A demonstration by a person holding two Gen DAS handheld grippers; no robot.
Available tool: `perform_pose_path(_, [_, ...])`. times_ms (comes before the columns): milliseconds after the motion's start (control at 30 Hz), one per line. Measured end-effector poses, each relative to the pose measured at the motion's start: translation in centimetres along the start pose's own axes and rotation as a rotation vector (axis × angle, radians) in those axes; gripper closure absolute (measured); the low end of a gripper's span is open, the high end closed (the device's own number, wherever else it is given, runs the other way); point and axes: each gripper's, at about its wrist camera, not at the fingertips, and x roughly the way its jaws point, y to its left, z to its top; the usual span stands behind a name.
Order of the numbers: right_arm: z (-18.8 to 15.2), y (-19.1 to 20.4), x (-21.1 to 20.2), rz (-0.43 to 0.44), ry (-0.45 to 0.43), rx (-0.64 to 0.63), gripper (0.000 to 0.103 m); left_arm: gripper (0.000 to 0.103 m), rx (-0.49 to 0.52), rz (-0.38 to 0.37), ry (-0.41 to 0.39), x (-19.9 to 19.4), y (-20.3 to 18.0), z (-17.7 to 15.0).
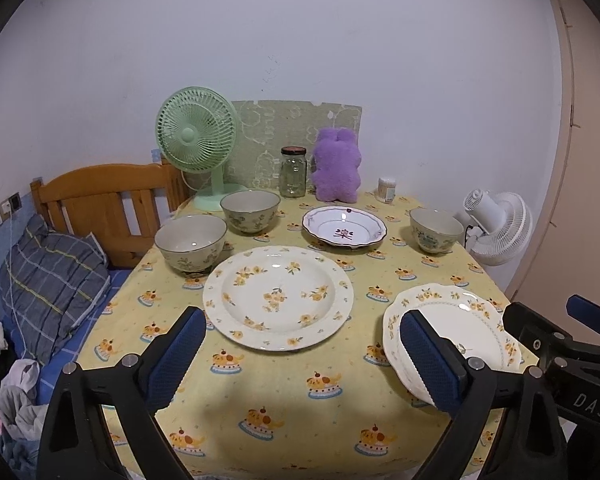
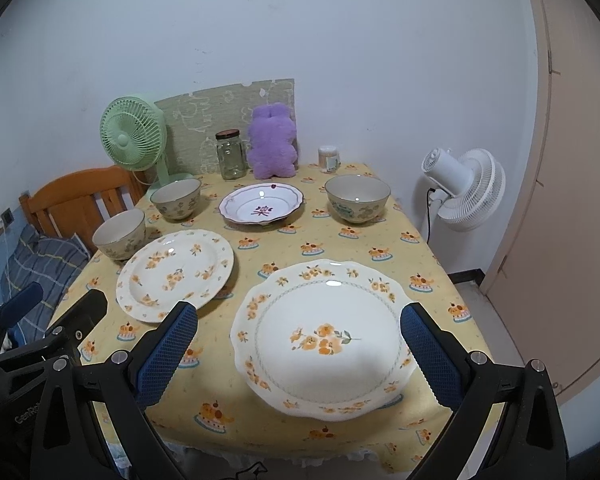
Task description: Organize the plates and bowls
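Blue-padded fingers [image 1: 176, 356] of the left gripper [image 1: 300, 356] gape wide at the lower frame, empty, over the bench [image 1: 284, 396]; a yellow-flowered deep plate [image 1: 278, 298] sits centre, three bowls and a purple-rimmed plate [image 1: 344, 226] above.

Right view: the right gripper [image 2: 300, 354] likewise spread, empty, flanking the scalloped plate [image 2: 320, 336] at lower centre.

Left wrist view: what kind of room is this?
Likely a small bedroom used for eating: a wooden bed frame with a plaid pillow beside the table, set with plates and bowls.
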Motion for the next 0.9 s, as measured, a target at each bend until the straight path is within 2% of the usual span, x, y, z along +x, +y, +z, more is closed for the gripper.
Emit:
perform_pose_path(133, [0.4,0.3,0.5,-0.020,0.000,0.011,0.002,0.007,0.031,0.006,-0.007,0.6,-0.1,0.6])
perform_pose_path(300, [1.1,0.2,1.3,-0.059,0.013,0.049,0.003,0.009,0.016,-0.046,0.048,2.5,-0.2,1.4])
perform_pose_path(500, [1.7,-1.0,2.6,-0.102,0.043,0.080,0.003,0.009,0.019,-0.072,0.074,4.1,-1.3,1.9])
perform_pose_path(800, [2.8,-4.1,5.7,-0.113,0.082,0.079,0.003,0.009,0.024,-0.051,0.130,7.2,-4.4,2.1])
perform_pose_path(900, [2.8,-5.7,7.7,-0.102,0.124,0.076,0.008,0.011,0.016,-0.038,0.166,8.6,-5.7,1.8])
